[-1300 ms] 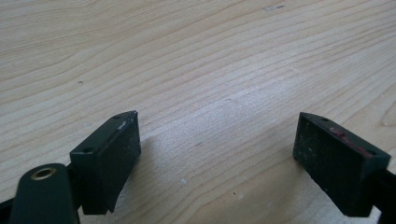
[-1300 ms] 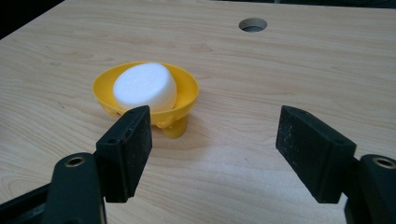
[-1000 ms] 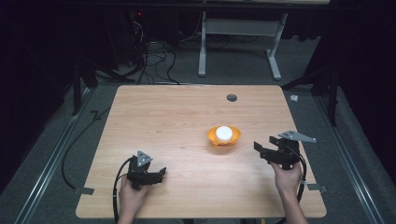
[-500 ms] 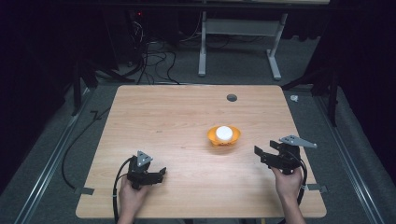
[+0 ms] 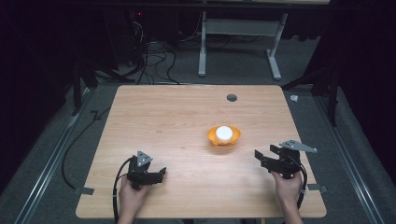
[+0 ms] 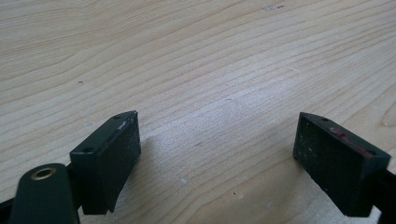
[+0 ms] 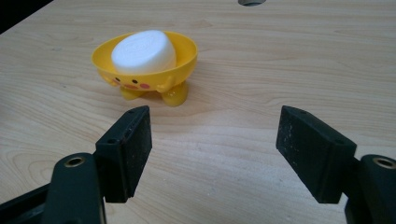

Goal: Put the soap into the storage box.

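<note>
1. Right gripper hangs with jaws wide, nothing between them; the yellow bowl stands ahead, slightly left, with white soap inside.
2. Bare table lies between; a hole sits far beyond.
3. Left gripper gapes wide over plain wood.

Both grippers are black, angular tools, each gripped in a bare hand with no sleeve showing at the forearm. The left gripper carries a small grey three-cornered plate on top and trails a black cable in a loop behind it. The right gripper bears a larger grey plate and its own black cable. Each jaw ends in a blocky black pad, scuffed pale, with small screw holes and a brass-ringed bolt at its base.
</note>
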`<state>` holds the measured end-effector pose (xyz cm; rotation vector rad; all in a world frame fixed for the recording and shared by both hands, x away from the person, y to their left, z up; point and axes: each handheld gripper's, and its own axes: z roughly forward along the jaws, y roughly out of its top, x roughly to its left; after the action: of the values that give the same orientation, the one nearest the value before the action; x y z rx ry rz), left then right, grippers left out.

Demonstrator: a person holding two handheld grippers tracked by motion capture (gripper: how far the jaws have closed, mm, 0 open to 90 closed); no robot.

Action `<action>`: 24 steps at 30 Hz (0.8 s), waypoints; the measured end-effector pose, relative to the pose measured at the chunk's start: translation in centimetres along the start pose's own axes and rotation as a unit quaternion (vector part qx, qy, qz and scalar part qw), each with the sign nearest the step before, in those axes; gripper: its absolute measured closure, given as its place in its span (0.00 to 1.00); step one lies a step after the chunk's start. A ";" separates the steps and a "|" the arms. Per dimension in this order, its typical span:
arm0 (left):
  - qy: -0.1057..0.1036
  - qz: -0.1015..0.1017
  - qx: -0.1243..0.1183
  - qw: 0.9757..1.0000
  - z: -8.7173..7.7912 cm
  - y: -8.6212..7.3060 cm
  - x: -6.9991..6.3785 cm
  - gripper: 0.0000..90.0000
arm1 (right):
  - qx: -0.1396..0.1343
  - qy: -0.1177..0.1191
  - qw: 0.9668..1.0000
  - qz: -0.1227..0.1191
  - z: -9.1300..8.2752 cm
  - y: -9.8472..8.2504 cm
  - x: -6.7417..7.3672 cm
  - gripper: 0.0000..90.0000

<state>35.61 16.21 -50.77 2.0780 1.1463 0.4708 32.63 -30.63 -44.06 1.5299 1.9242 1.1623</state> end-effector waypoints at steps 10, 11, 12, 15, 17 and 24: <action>0.000 0.000 0.000 1.000 0.0 0.0 0.0 0.17 | 0.009 0.001 1.000 0.004 0.5 -1.1 0.1 0.31; 0.000 0.000 0.000 1.000 0.0 0.0 0.0 0.17 | 0.009 0.002 1.000 0.001 0.5 -1.2 0.1 0.31; 0.000 0.000 0.000 1.000 0.0 0.0 0.0 0.17 | 0.011 0.002 1.000 0.002 0.6 -1.3 0.2 0.31; 0.000 0.000 0.000 1.000 0.0 0.0 0.0 0.17 | 0.014 0.001 1.000 0.000 0.7 -1.6 0.2 0.31; 0.000 0.000 0.000 1.000 0.0 0.0 0.0 0.17 | 0.016 0.000 1.000 0.001 0.9 -2.0 0.2 0.31; 0.000 0.000 0.000 1.000 0.0 0.0 0.0 0.17 | 0.025 -0.004 1.000 -0.003 1.2 -2.6 0.3 0.31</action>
<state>35.61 16.21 -50.77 2.0777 1.1471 0.4708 31.91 -30.02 -46.81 1.5518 1.9639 1.1117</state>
